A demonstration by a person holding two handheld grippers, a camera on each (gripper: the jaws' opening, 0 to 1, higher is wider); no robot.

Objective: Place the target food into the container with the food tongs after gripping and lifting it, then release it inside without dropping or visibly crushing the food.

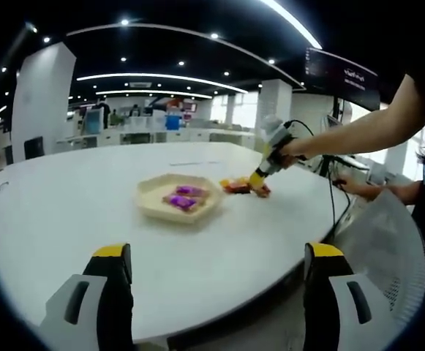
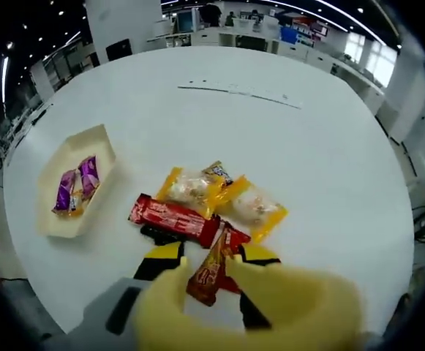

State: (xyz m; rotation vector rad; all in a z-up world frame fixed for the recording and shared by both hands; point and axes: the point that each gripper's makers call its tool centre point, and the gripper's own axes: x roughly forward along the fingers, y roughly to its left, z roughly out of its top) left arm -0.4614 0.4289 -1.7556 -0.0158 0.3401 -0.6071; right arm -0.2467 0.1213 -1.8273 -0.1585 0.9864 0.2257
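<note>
Right gripper view looks down on a round white table where a small heap of wrapped snacks lies close to the right gripper: a long red packet, two yellow-edged clear packets, and a narrow red-and-orange packet that stands up between the black-and-yellow jaw tips. A blurred yellow shape, probably the tongs, covers the bottom of the picture, so I cannot tell whether the jaws are closed on that packet or merely beside it. Well to the left of the heap sits the shallow cream tray, with two purple packets already lying in it. In the left gripper view the same tray sits mid-table with the purple packets inside, and the person's hand brings the right gripper down onto the snack heap just beside the tray. The left gripper hangs back at the table's near edge, its jaws wide apart and holding nothing. By my reading, two pieces are placed and the next pick is just being attempted; gripping, lifting, carrying over to the tray and letting go gently all remain for this piece. The wrappers carry print, but it is too small and blurred to read; no brand can be made out.
</note>
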